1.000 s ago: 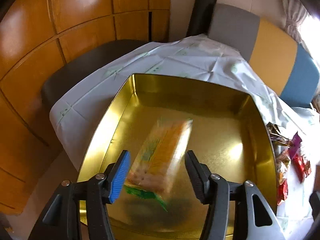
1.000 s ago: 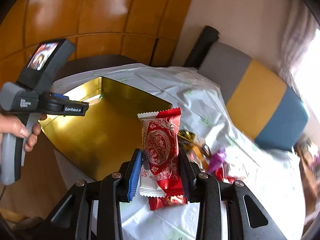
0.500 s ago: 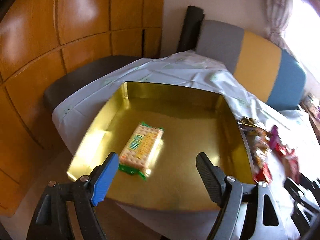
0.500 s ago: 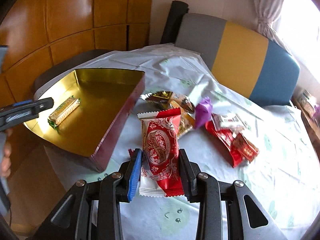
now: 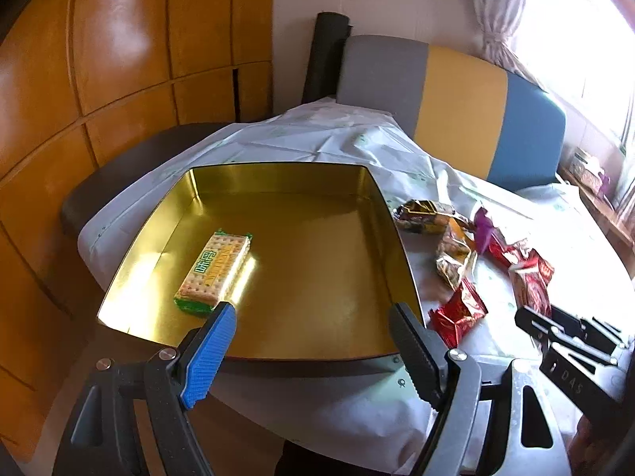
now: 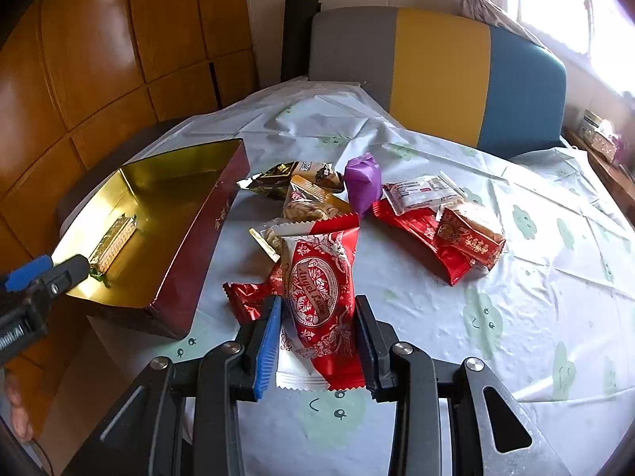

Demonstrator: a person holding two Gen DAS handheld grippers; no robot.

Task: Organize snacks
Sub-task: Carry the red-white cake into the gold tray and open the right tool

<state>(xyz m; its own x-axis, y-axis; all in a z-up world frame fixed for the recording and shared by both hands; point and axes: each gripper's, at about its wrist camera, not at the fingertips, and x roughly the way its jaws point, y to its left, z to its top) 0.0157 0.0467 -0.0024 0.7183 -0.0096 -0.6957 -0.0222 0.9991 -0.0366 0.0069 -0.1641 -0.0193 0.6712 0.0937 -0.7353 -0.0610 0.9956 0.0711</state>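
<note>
A gold-lined tin with dark red sides sits on the left of the table. One cracker packet lies flat inside it. My left gripper is open and empty, hanging above the tin's near edge. My right gripper is shut on a red and white snack packet, held above the table beside the tin. A pile of loose wrapped snacks lies on the tablecloth to the right of the tin, among them a purple one.
A table under a pale cloth with green figures carries everything. Behind it stands a grey, yellow and blue chair back. Wood panelling fills the left. A bright window with a curtain is at the right.
The cracker packet dropped from my left gripper into the tin; that gripper opened wide and drew back toward the near edge. My right gripper swung right, away from the tin, over the table, keeping its packet.
</note>
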